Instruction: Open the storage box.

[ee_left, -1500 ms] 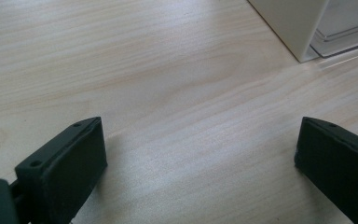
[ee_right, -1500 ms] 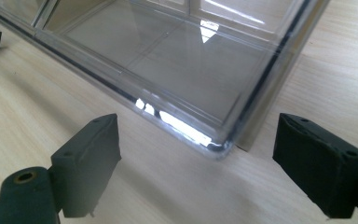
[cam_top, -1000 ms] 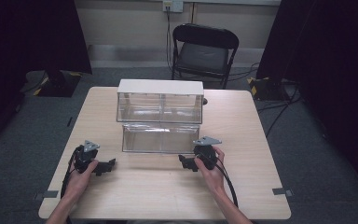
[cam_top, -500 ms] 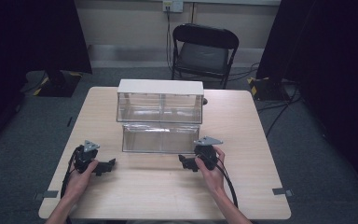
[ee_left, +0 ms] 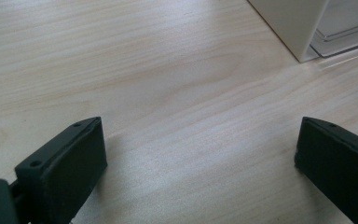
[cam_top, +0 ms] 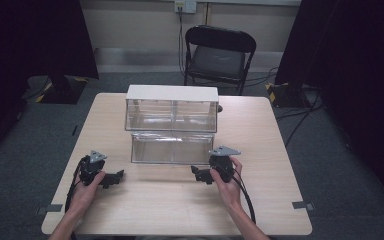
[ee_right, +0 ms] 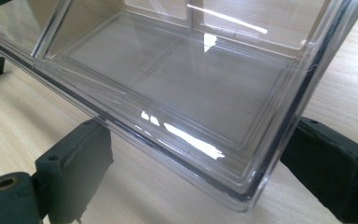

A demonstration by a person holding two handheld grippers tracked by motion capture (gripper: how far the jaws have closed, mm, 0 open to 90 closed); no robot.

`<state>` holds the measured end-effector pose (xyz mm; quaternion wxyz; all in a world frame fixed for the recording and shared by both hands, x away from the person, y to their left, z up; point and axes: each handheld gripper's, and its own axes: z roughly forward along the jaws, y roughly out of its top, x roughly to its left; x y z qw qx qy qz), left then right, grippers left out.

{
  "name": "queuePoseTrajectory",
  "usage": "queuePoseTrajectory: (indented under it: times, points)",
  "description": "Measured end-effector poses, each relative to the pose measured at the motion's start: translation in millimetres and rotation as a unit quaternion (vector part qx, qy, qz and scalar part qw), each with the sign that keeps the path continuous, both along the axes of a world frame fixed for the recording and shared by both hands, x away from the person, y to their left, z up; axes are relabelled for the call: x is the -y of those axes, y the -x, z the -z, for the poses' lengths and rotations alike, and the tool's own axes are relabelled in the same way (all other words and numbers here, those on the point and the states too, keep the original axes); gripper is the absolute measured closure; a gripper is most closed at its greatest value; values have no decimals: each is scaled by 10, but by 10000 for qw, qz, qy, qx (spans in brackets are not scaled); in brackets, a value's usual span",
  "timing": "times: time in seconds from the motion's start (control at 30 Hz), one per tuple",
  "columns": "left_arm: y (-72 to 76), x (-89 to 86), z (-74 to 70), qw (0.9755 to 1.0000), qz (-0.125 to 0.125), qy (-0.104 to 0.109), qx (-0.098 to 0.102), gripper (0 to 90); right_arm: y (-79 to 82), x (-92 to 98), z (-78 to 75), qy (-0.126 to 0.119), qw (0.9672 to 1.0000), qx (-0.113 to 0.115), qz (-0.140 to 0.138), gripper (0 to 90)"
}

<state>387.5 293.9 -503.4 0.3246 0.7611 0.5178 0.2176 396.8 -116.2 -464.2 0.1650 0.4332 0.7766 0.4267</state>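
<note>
Both black two-jaw grippers rest low on the pale wooden table (cam_top: 180, 210), jaws spread.

The right gripper (cam_top: 198, 174) straddles a corner of the clear plastic drawer (ee_right: 177, 84); the left gripper (ee_left: 200, 158) holds nothing, the white-topped clear cabinet (cam_top: 171, 93) beyond.

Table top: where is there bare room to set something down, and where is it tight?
Bare wood lies along the near edge of the table between the left claw and right claw, and on both side strips flanking the drawer cabinet. It is crowded mid-table, where the pulled-out clear drawer sits.
</note>
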Motion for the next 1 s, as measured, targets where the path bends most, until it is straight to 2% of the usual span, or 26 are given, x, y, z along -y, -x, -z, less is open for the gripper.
queuePoseTrajectory:
  times: [0.27,1.0]
  points:
    - [-1,-1,0,10000,5,4,-3,15,13,0,-10,-55,10000,-4,-21,77]
    - [-3,-2,0,10000,16,-4,-5,14,34,-9,-18,-17,10000,35,27,85]
